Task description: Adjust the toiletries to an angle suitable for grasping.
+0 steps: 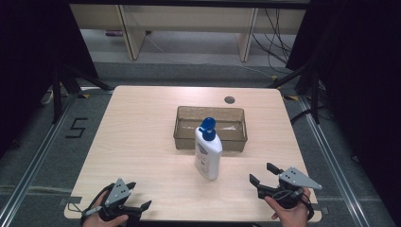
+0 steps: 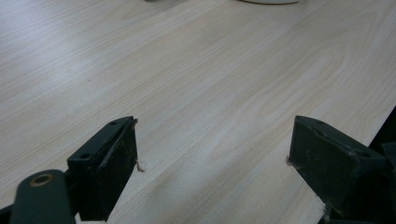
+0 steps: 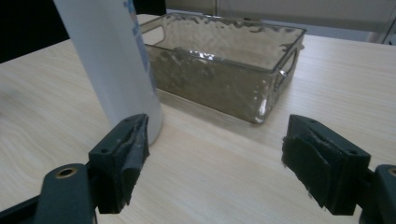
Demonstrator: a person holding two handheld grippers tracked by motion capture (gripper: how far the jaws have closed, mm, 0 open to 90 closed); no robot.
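The tall white plastic bottle with a blue flip cap stands upright on the light wooden counter, just before the clear textured plastic bin. Both claws, left claw and right claw, are released and empty. The bottle looks smooth and top-heavy, so I would grasp it at the middle body.

You are working in a lab-style recording bay, not a home. Beyond your grippers, the pale wood-grain table stands on grey carpet with black curtains hung at both sides. To your left, a black taped numeral "5" marks the floor; ahead, loose cables trail under plain beige desks.
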